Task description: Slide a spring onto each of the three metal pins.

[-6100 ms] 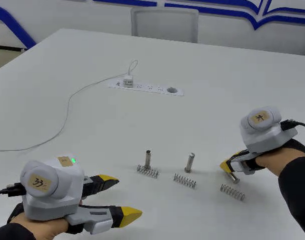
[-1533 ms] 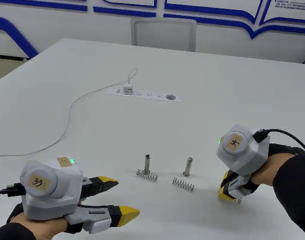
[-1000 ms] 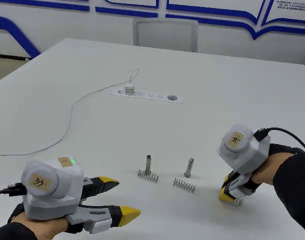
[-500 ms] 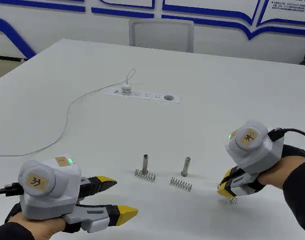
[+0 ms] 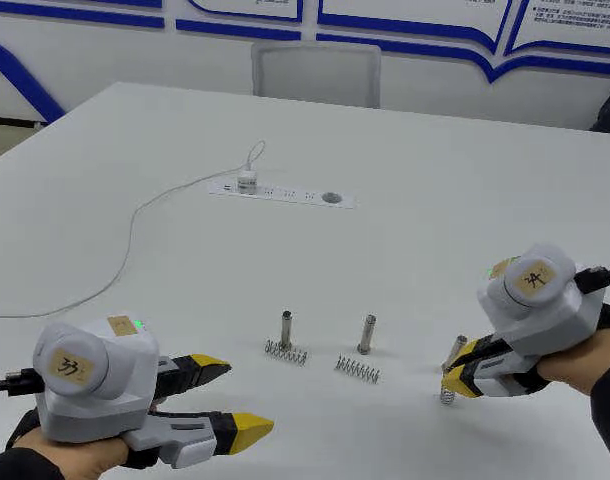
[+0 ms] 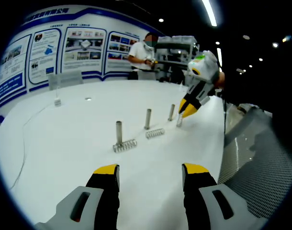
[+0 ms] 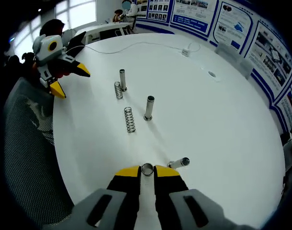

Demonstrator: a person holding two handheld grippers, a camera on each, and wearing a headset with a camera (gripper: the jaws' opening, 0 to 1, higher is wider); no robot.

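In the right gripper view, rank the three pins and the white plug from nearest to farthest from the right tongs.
1. Near pin: just right of the right tongs, which are shut on a spring.
2. Middle pin: upright, straight ahead.
3. Far pin: ahead and to the left.
4. White plug: far across the table, on the cable's end.

Right gripper (image 7: pixel 146 171) moved to third spring (image 7: pixel 146 168), now clamped beside third pin (image 7: pixel 179 163).
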